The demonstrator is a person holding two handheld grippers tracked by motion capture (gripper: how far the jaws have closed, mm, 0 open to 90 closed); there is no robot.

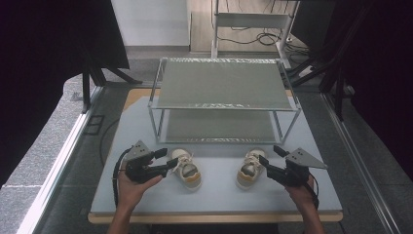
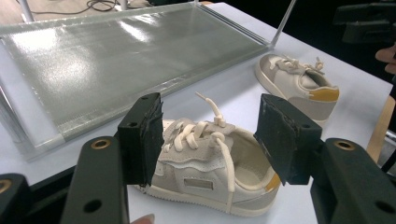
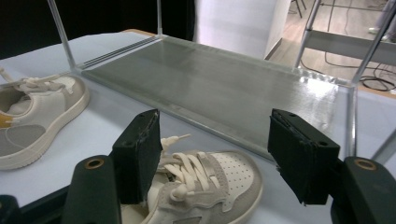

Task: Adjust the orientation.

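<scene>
Standing far on the bench (image 1: 214, 195), the rack (image 1: 224, 90) faces two shoes near it. Left shoe (image 1: 186, 169) lies lengthwise between the left hand-held gripper (image 1: 168, 162)'s parted jaws; right shoe (image 1: 249, 170) likewise for the right hand-held gripper (image 1: 271, 155), untouched.

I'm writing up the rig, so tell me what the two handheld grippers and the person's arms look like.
Both the left gripper and the right gripper are black, each topped by a grey three-cornered plate and trailing a black cable. Up close, each has two blocky black jaws with flat, scuffed pads and brass-coloured rivets in the jaw arms. The forearms are bare, with no sleeves showing.
</scene>
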